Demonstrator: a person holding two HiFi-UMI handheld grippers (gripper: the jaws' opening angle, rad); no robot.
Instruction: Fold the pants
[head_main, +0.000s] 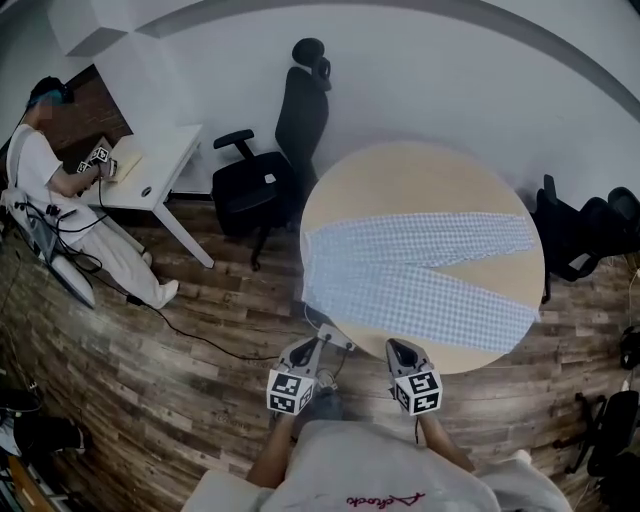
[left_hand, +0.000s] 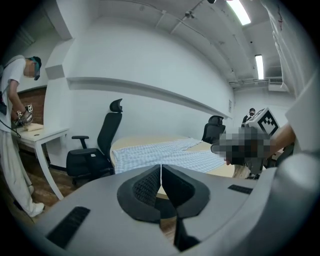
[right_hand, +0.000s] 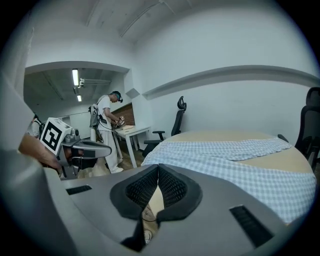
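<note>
Blue-and-white checked pants (head_main: 420, 270) lie spread flat on a round wooden table (head_main: 420, 165), waist at the left, both legs running to the right. My left gripper (head_main: 323, 342) and right gripper (head_main: 398, 347) hover side by side just off the table's near edge, short of the cloth. Both are shut with nothing between the pads. In the left gripper view the shut jaws (left_hand: 161, 167) point at the pants (left_hand: 165, 152) ahead. In the right gripper view the shut jaws (right_hand: 158, 170) face the pants (right_hand: 235, 155), which fill the right side.
A black office chair (head_main: 270, 160) stands against the table's left edge. Behind it is a white desk (head_main: 150, 165) with a person (head_main: 50, 180) working at it. More black chairs (head_main: 590, 235) stand to the right of the table. Cables (head_main: 200, 335) trail over the wooden floor.
</note>
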